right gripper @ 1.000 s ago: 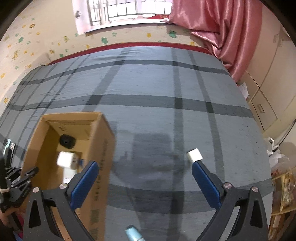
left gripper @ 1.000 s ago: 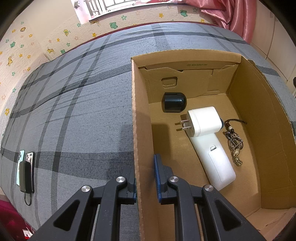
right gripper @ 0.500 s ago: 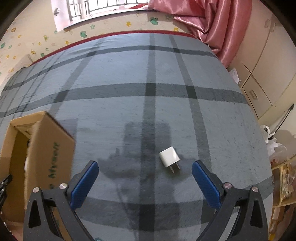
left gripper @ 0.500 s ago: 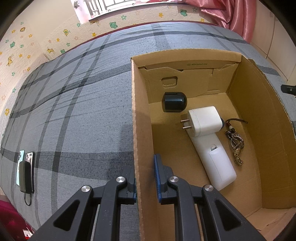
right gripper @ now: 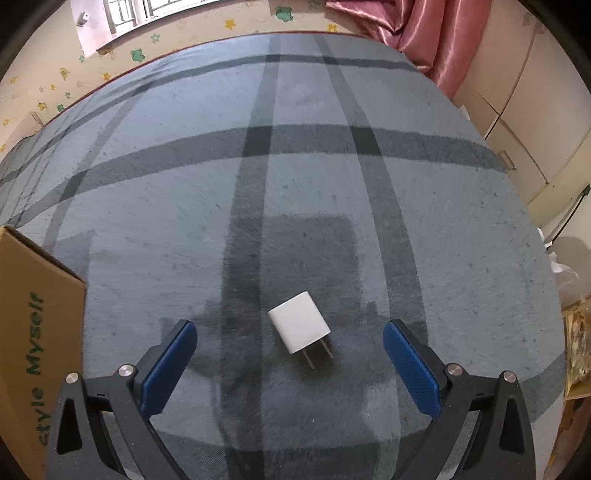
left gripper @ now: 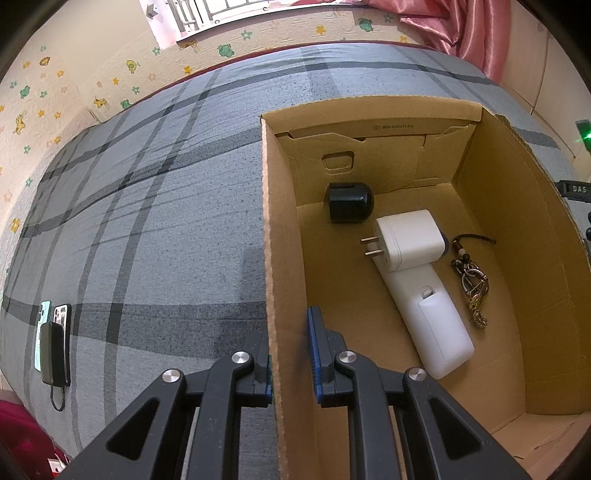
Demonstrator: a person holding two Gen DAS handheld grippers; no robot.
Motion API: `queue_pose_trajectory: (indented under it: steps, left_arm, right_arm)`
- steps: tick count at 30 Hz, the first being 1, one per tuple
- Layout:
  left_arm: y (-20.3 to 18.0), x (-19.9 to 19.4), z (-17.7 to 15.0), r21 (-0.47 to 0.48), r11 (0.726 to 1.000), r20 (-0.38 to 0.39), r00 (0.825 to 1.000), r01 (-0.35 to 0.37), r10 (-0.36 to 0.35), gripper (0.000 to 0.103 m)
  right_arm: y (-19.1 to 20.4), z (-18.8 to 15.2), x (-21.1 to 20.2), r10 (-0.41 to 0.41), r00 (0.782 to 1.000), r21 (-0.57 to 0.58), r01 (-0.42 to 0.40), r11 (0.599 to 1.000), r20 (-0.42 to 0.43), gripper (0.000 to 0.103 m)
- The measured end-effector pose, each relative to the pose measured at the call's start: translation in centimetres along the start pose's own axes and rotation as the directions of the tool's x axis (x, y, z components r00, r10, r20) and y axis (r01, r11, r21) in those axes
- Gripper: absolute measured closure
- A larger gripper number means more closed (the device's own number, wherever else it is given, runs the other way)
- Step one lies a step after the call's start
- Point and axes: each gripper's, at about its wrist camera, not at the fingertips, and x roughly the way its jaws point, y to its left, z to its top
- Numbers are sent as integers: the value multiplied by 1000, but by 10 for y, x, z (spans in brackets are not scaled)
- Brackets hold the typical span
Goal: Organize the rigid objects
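Observation:
A small white plug adapter [right gripper: 300,327] lies on the grey plaid bedspread [right gripper: 295,177], prongs toward me. My right gripper [right gripper: 290,334] hangs open just above it, one blue finger on each side and neither touching. In the left wrist view my left gripper [left gripper: 291,350] is shut on the left wall of the cardboard box [left gripper: 275,229], one pad inside, one outside. Inside the box lie a black rounded cap [left gripper: 349,202], a white charger block [left gripper: 410,240] resting on a long white device [left gripper: 432,317], and a metal keychain [left gripper: 472,284].
Two phones and a dark power bank [left gripper: 53,339] lie near the bed's left edge. The box's printed side [right gripper: 33,332] fills the left of the right wrist view. A pink curtain [right gripper: 399,33] and pale cupboards [right gripper: 524,122] stand beyond the bed's right side.
My right gripper has swung right, away from the box, and sunk toward the bedspread; the white adapter now sits between its open fingers. The left gripper and the box have stayed still.

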Motion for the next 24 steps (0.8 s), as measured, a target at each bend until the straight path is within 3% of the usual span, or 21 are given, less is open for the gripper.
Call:
queue_pose_trajectory:
  steps: [8,13,15,17,24]
  left_arm:
    - [1,0,1,1,1000,-2,1000,-1,1,88]
    - [1,0,1,3,1000,-2,1000,-5,5,88]
    - [1,0,1,3,1000,-1,1000,-7,7,87]
    - [2,0,1,3,1000,-1,1000,-6,6,87]
    - [2,0,1,1,1000,-2,1000,-3,3,87]
  right_arm:
    - [-10,1,12,-4,1000,25,4,1000,-10,3]
    - [-12,4,16,2,1000,28,-1,1000,-24,22]
    - [-14,6,20,7,999,27,-6,1000,-35,47]
    - [-14,5,22,10,999,19,-9,1000,-39,64]
    - [-13,1,15,-8,999,15,8,1000,-31,65]
